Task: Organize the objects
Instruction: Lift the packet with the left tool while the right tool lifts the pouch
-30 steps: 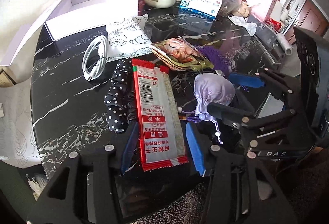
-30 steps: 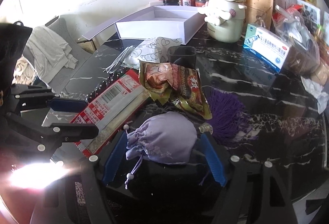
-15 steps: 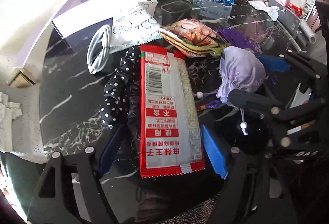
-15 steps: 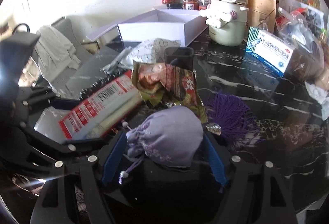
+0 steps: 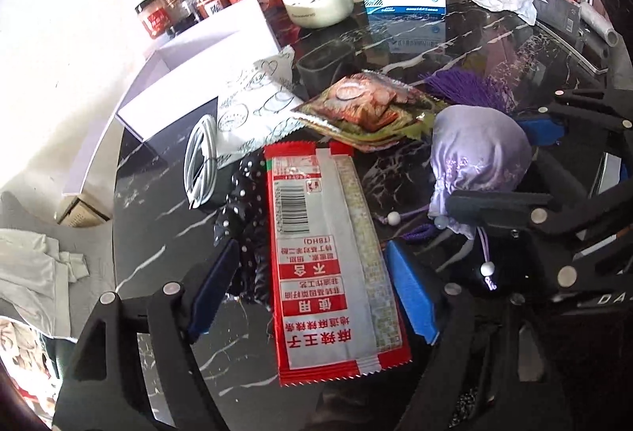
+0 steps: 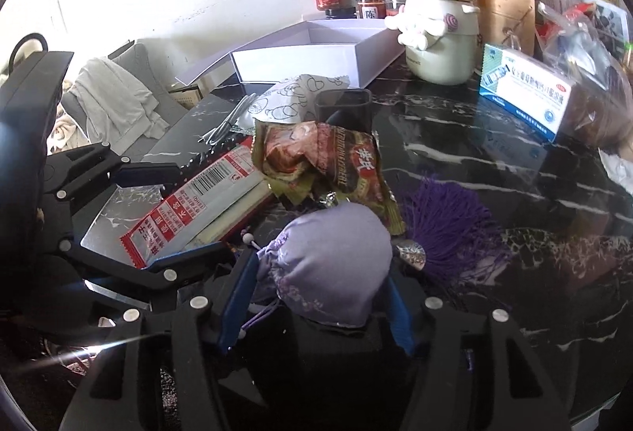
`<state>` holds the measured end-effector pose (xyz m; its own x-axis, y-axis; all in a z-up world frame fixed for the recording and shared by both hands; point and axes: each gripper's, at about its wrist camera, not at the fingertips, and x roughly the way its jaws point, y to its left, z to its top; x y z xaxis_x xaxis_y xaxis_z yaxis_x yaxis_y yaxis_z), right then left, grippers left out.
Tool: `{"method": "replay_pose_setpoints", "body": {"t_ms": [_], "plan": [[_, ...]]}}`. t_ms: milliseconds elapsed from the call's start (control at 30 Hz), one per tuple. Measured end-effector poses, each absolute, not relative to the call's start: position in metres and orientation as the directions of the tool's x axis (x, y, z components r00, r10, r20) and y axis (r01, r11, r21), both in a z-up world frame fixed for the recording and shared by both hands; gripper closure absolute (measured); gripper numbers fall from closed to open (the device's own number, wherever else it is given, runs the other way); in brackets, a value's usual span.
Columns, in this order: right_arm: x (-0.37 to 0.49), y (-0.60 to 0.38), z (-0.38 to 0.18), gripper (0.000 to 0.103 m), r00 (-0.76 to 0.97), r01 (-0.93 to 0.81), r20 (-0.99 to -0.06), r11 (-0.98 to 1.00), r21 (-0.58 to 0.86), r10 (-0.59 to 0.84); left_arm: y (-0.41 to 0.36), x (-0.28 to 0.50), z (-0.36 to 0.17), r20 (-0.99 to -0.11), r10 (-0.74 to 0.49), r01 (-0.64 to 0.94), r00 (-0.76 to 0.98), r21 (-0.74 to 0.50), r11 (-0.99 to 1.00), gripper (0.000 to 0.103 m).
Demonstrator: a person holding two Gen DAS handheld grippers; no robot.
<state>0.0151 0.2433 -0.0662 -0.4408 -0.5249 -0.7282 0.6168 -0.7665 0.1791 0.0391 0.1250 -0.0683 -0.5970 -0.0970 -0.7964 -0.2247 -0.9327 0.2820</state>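
Softly bulging, the satin pouch (image 6: 328, 264) has embroidered, puckered folds.

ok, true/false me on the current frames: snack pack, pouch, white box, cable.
1. The long red snack pack lies between the left gripper fingers. True; the blue pads stand clear of it.
2. The lilac pouch sits inside the white box. False; it is between the right gripper fingers, whose jaws are closing.
3. The white cable lies coiled on the black table. True.
4. The white box is filled with jars. False; what shows of its inside is empty, and the jars stand behind it.
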Motion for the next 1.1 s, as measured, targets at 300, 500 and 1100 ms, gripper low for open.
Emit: {"method": "replay_pose_setpoints", "body": {"t_ms": [300,500,1100], "plan": [[0.014,0.251,-0.061,0.046,-0.442,0.607,-0.716,-0.768,0.205,-0.54,0.13,0.035,-0.066,-0.797,-0.031,-0.29,-0.603,0.255,-0.922,0.055],[0.014,0.257,-0.05,0.048,-0.458,0.603,-0.698,-0.769,0.211,-0.55,0.115,0.036,-0.049,-0.806,0.047,-0.27,-0.59,0.143,-0.952,0.057],[0.021,0.253,-0.033,0.048,-0.472,0.619,-0.68,-0.76,0.198,-0.561,0.098,0.021,-0.046,-0.8,0.052,-0.249,-0.598,0.124,-0.961,0.056]]}}
